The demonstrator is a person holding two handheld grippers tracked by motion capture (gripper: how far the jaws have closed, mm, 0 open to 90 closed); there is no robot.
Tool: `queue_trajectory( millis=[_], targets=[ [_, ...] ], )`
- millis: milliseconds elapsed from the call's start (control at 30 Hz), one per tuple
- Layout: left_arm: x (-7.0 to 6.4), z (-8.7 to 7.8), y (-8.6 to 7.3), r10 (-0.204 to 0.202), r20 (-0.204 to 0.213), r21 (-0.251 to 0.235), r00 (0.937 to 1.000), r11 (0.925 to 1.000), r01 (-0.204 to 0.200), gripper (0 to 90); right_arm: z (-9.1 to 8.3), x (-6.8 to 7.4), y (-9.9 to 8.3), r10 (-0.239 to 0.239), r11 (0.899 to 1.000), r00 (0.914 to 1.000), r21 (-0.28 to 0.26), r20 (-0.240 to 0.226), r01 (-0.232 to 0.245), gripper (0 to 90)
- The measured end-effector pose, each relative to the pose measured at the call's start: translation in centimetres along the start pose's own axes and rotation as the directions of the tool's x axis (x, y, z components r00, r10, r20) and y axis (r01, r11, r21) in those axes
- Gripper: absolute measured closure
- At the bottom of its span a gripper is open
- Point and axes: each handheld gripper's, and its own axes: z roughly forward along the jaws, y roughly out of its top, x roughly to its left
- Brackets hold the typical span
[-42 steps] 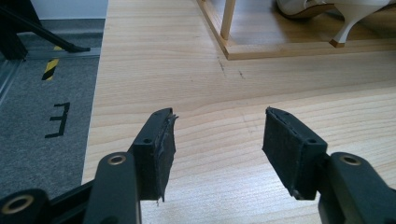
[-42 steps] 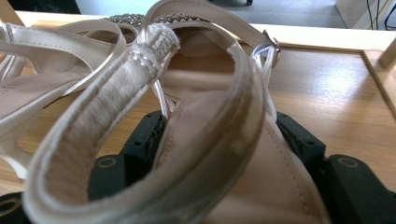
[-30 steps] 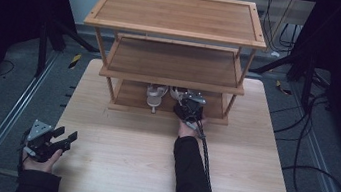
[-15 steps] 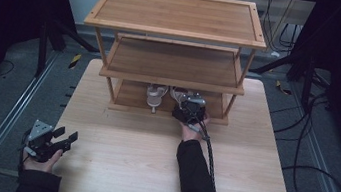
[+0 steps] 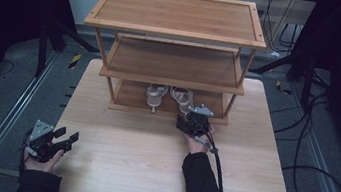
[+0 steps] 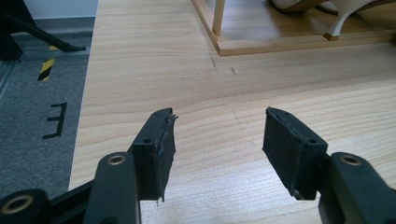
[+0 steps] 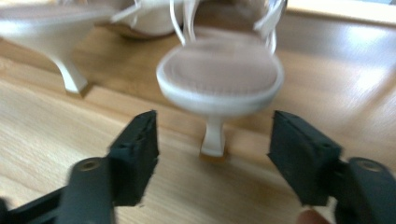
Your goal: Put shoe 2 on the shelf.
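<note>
Standing on the desk [image 5: 151, 144], the three-tier wooden rack [image 5: 177, 31] serves as landmark: on its bottom shelf lie two pale heeled sandals, the left sandal [image 5: 154, 95] and the right sandal [image 5: 184, 99], no readable lettering on either. Just in front of the rack's lower edge, the right claw [image 5: 189, 124] has edged slightly closer to the right sandal's heel [image 7: 213, 135] since a second ago, jaws spread wide and empty. Well away from the rack, near the desk's front left corner, the left claw [image 5: 65, 140] hovers wide and empty, unchanged.
</note>
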Motion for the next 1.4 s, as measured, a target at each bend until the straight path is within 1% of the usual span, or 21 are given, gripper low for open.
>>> queue_trajectory(
  millis=[33, 67, 100, 167, 300, 333, 367, 400, 500, 567, 833, 933, 1000, 1067, 1167, 1267, 1300, 1333, 1400],
  targets=[
    [0.0, 0.0, 0.0, 0.0, 0.0, 0.0, 1.0, 1.0, 0.0, 42.2, 0.2, 0.0, -0.2, 0.001, 1.0, 1.0, 0.009, 0.002, -0.001, 41.0],
    [0.0, 0.0, 0.0, -0.002, 0.0, -0.002, 1.0, 1.0, 0.002, 42.3, 0.2, 0.0, -0.2, 0.001, 1.0, 1.0, 0.019, 0.0, -0.001, 46.6],
    [0.0, 0.0, 0.0, -0.003, -0.002, -0.001, 1.0, 1.0, 0.003, 42.3, 0.4, 0.1, -0.3, -0.003, 1.0, 1.0, 0.026, 0.0, 0.003, 49.8],
    [0.1, 0.0, 0.0, -0.005, 0.0, -0.002, 1.0, 1.0, 0.005, 42.4, 0.6, 0.1, -0.4, -0.006, 1.0, 1.0, 0.031, -0.002, 0.006, 59.1],
    [0.0, 0.0, 0.0, -0.002, 0.0, -0.002, 1.0, 1.0, 0.002, 42.4, 0.6, 0.1, -0.4, -0.005, 1.0, 1.0, 0.023, 0.001, 0.005, 75.6],
    [0.0, 0.0, 0.0, -0.002, 0.0, -0.002, 1.0, 1.0, 0.002, 42.4, 0.6, 0.1, -0.4, -0.005, 1.0, 1.0, 0.018, 0.002, 0.005, 79.0],
    [0.0, 0.0, 0.0, -0.002, 0.0, 0.0, 1.0, 1.0, 0.002, 42.4, 0.6, 0.0, -0.4, -0.001, 1.0, 1.0, 0.012, -0.001, 0.001, 80.2],
    [0.0, 0.0, 0.0, -0.003, -0.001, 0.0, 1.0, 1.0, 0.003, 42.4, 0.6, 0.0, -0.3, 0.007, 1.0, 0.9999, 0.013, -0.011, -0.007, 80.4],
    [0.0, 0.0, 0.0, -0.006, -0.001, 0.0, 1.0, 1.0, 0.006, 42.4, 0.6, 0.1, -0.1, -0.01, 1.0, 0.9999, 0.02, -0.01, 0.01, 81.0],
    [0.0, 0.0, 0.0, -0.005, 0.0, -0.002, 1.0, 1.0, 0.005, 42.5, 0.6, 0.1, -0.1, -0.012, 1.0, 0.9999, 0.017, -0.011, 0.012, 81.1],
    [0.1, 0.0, 0.0, -0.006, 0.0, -0.002, 1.0, 1.0, 0.006, 42.5, 1.1, 1.1, 0.4, -0.017, 1.0, 0.9995, 0.01, -0.027, 0.017, 80.8],
    [0.1, 0.0, 0.0, -0.006, 0.0, -0.001, 1.0, 1.0, 0.006, 42.6, 1.6, 1.7, 0.8, -0.017, 1.0, 0.999, 0.01, -0.041, 0.017, 80.5],
    [0.0, 0.0, 0.0, -0.006, 0.001, -0.004, 1.0, 1.0, 0.006, 42.5, 1.9, 2.3, 1.0, -0.026, 1.0, 0.9986, 0.013, -0.046, 0.027, 80.4],
    [0.1, -0.1, 0.0, -0.007, 0.001, -0.005, 1.0, 1.0, 0.007, 42.6, 2.5, 3.1, 1.2, -0.036, 0.999, 0.9979, 0.015, -0.053, 0.037, 80.2],
    [0.1, -0.1, 0.0, -0.008, 0.001, -0.004, 1.0, 1.0, 0.008, 42.5, 3.2, 4.0, 1.5, -0.037, 0.999, 0.9977, 0.014, -0.057, 0.038, 80.1],
    [0.2, -0.1, 0.0, -0.011, 0.0, -0.005, 0.9999, 0.9999, 0.011, 42.6, 3.6, 4.5, 1.8, -0.032, 0.999, 0.9976, 0.015, -0.062, 0.033, 79.9],
    [0.2, -0.1, 0.0, -0.013, 0.001, -0.005, 0.9999, 0.9999, 0.013, 42.5, 3.7, 4.6, 1.8, -0.042, 0.999, 0.9975, 0.013, -0.057, 0.043, 79.9],
    [0.2, 0.0, 0.0, -0.014, 0.001, -0.005, 0.9999, 0.9999, 0.014, 42.5, 3.7, 4.7, 1.9, -0.033, 0.999, 0.9975, 0.016, -0.062, 0.034, 79.9],
    [0.1, 0.0, 0.1, -0.012, 0.0, -0.005, 0.9999, 0.9999, 0.012, 42.5, 3.8, 4.7, 1.8, -0.034, 0.999, 0.9975, 0.02, -0.061, 0.035, 79.7]
  ],
)
